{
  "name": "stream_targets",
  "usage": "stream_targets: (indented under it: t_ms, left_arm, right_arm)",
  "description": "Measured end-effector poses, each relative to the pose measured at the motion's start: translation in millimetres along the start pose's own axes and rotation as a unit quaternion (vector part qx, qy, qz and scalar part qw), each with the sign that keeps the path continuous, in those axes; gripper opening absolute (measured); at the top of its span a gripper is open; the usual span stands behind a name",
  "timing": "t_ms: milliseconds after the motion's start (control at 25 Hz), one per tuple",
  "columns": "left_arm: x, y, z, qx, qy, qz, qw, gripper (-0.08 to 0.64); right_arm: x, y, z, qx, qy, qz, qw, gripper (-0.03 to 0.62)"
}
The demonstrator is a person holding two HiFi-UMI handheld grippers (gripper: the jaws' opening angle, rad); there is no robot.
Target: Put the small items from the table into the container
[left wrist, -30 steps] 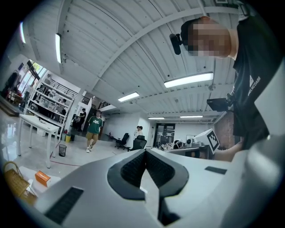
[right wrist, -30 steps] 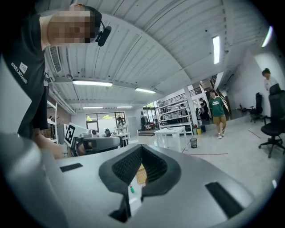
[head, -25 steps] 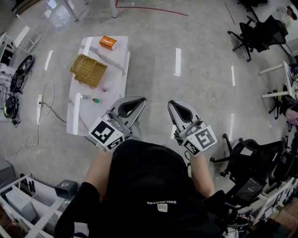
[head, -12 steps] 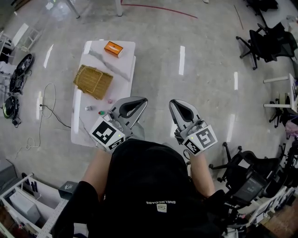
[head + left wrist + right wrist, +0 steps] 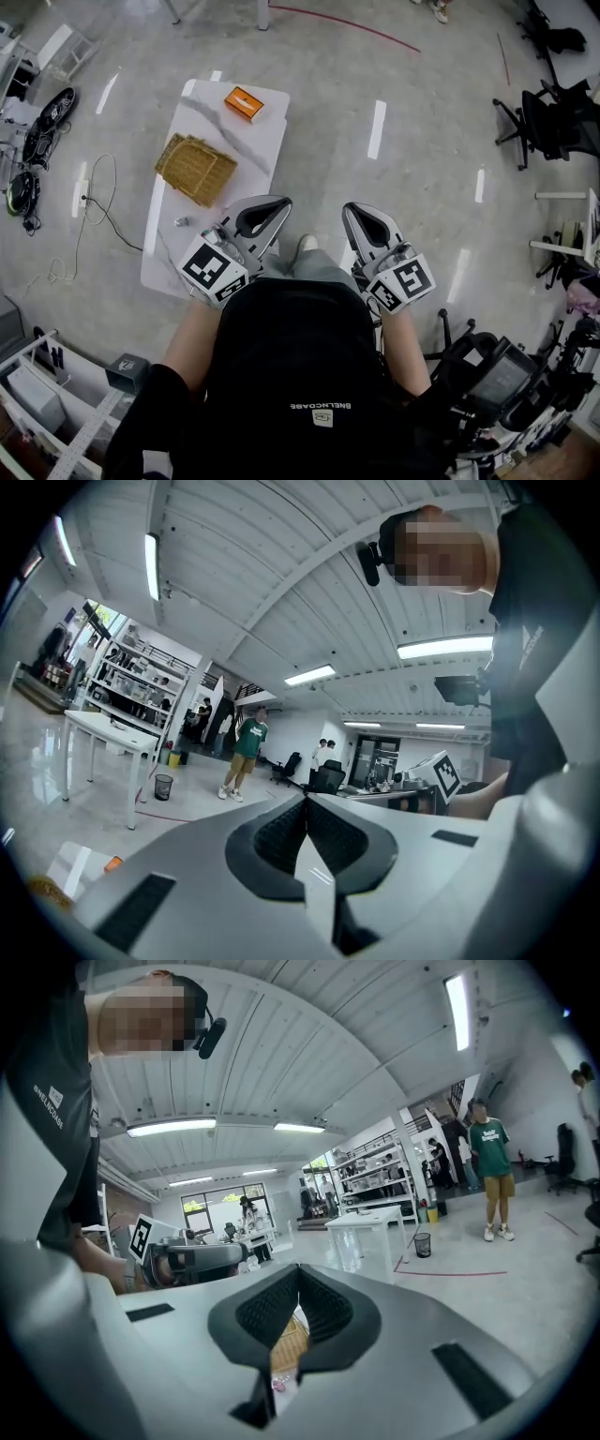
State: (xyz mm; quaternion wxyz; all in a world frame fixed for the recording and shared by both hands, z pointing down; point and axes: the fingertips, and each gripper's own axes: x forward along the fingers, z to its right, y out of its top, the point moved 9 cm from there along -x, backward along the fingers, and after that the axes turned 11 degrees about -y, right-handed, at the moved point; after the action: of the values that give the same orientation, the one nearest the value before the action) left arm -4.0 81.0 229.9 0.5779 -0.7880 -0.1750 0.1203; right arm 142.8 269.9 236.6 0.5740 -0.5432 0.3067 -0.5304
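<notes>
1. Ahead of my chest, the left gripper [image 5: 279, 203] and right gripper [image 5: 349, 208] are both pressed together, empty.
2. A small item [image 5: 181, 222] lies on the table [image 5: 214, 120], just left of my nearer left gripper.
3. The wicker basket [image 5: 195, 169] sits beyond it.

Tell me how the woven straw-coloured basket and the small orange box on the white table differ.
The woven straw-coloured basket is tan wicker, while the small orange box is smooth and bright orange. The basket is clearly larger than the box. The basket sits mid-table, the box near the far end. Both rest on the white table, apart from each other.
</notes>
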Motion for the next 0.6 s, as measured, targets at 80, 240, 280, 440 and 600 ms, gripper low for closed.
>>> stream_targets:
  t_ms: [80, 240, 280, 440, 600]
  left_arm:
    - [6.3, -2.3, 2.2, -0.002, 0.014, 0.004, 0.9999, 0.005]
    - [21.3, -5.6, 5.2, -0.001, 0.044, 0.008, 0.9990, 0.005]
    - [23.2, -7.0, 4.5, -0.004, 0.052, 0.010, 0.9986, 0.005]
    - [20.2, -14.6, 1.9, -0.015, 0.086, 0.017, 0.9960, 0.005]
    - [3.9, -24.0, 1.9, -0.024, 0.126, 0.022, 0.9916, 0.006]
  right_arm:
    - [4.8, 3.3, 6.4, -0.005, 0.019, -0.005, 1.000, 0.009]
    - [15.6, 12.6, 16.4, -0.020, 0.063, -0.016, 0.998, 0.009]
    - [19.2, 14.5, 17.5, -0.026, 0.074, -0.019, 0.997, 0.009]
    - [36.3, 17.0, 17.4, -0.046, 0.114, -0.032, 0.992, 0.009]
    - [50.7, 15.1, 6.9, -0.056, 0.153, -0.046, 0.986, 0.009]
